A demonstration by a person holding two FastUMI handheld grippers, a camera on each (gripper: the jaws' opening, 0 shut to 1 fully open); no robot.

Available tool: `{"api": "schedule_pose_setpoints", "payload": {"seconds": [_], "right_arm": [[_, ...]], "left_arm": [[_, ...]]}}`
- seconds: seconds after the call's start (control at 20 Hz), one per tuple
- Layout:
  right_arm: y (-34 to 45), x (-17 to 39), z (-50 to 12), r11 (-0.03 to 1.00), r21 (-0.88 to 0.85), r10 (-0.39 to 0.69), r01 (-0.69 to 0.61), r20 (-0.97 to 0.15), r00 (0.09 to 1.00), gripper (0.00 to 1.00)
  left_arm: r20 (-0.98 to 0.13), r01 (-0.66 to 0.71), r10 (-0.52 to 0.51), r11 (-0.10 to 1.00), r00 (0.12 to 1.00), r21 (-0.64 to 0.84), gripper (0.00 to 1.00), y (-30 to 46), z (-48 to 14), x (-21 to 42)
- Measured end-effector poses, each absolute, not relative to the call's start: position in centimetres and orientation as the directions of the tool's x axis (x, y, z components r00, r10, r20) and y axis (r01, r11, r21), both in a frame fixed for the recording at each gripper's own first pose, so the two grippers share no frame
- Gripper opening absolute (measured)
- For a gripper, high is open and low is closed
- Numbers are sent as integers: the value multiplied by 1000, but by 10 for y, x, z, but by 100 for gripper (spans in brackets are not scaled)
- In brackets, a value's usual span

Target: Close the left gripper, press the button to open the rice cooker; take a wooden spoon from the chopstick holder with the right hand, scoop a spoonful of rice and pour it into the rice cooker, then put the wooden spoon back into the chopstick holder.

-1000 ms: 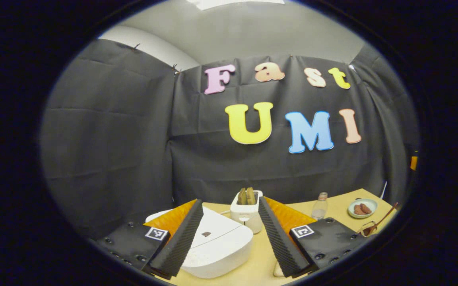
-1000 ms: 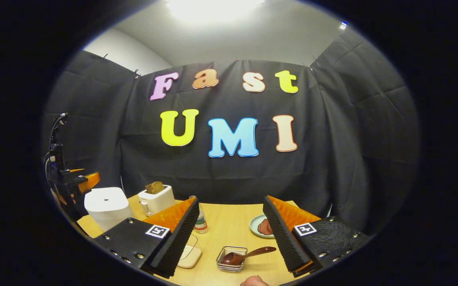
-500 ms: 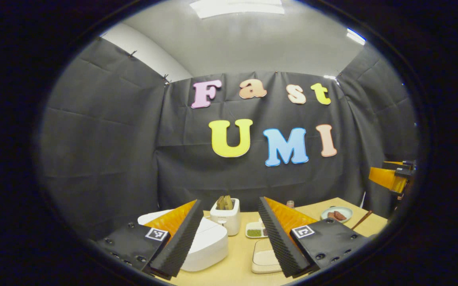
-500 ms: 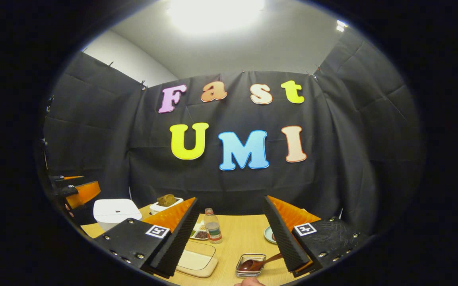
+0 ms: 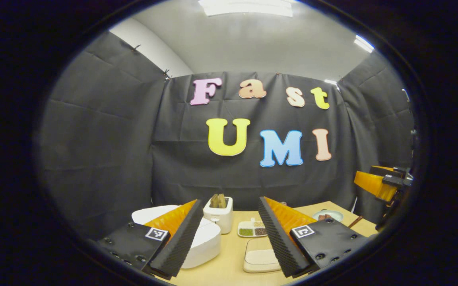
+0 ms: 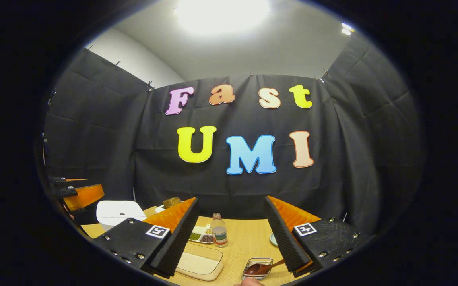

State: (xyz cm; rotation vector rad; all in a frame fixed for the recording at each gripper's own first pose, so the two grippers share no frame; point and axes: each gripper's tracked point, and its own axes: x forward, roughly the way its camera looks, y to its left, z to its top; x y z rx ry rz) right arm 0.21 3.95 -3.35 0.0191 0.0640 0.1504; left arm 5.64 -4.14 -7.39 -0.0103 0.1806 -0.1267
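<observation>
Left gripper view: Your left gripper [image 5: 229, 238] stands wide, nothing between its fingers. Each finger [image 5: 181, 242] is a long wedge, orange on the outer face, with a black ribbed pad on the inner face; the black mounts carry small square markers. Behind the left finger sits the rice cooker [image 5: 207, 242], a white, smooth, rounded box with its lid down, on the light wooden table [image 5: 229, 266]. Just behind it stands a white toaster [image 5: 219, 214] with brown slices upright in its slots. Right of the toaster lies a flat white tray [image 5: 251, 229] with compartments of green and dark grains. Nearer you, a shallow rectangular dish of rice [image 5: 260, 259] lies partly behind the right finger. A pale round plate [image 5: 327, 215] sits at the far right of the table. At the right edge your right gripper [image 5: 378, 184] shows as an orange wedge above the table.

Right gripper view: Your right gripper [image 6: 233, 242] is likewise wide apart and empty. The holder [image 6: 257, 269], a small wire-mesh basket, sits low between the fingers; the spoon [image 6: 261, 268], dark glossy wood with an oval bowl, lies in it, the handle slanting up to the right. The dish of rice [image 6: 199, 264] lies left of it, a clear plastic bottle [image 6: 219, 230] upright behind. The cooker [image 6: 119, 210] stands at the left, well apart from the holder. The left gripper's [image 6: 80, 192] orange finger shows at the left edge.
</observation>
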Motion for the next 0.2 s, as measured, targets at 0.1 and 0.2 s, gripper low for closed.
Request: {"api": "schedule_pose_setpoints", "payload": {"seconds": [0.1, 0.2], "right_arm": [[43, 1, -34, 989, 21, 150, -149, -63, 987, 98], [45, 1, -33, 989, 25, 144, -143, -63, 988, 98]], "left_arm": [[-165, 130, -132, 991, 977, -24, 96, -40, -68, 58], [-152, 140, -142, 990, 978, -25, 97, -41, -63, 59]]}}
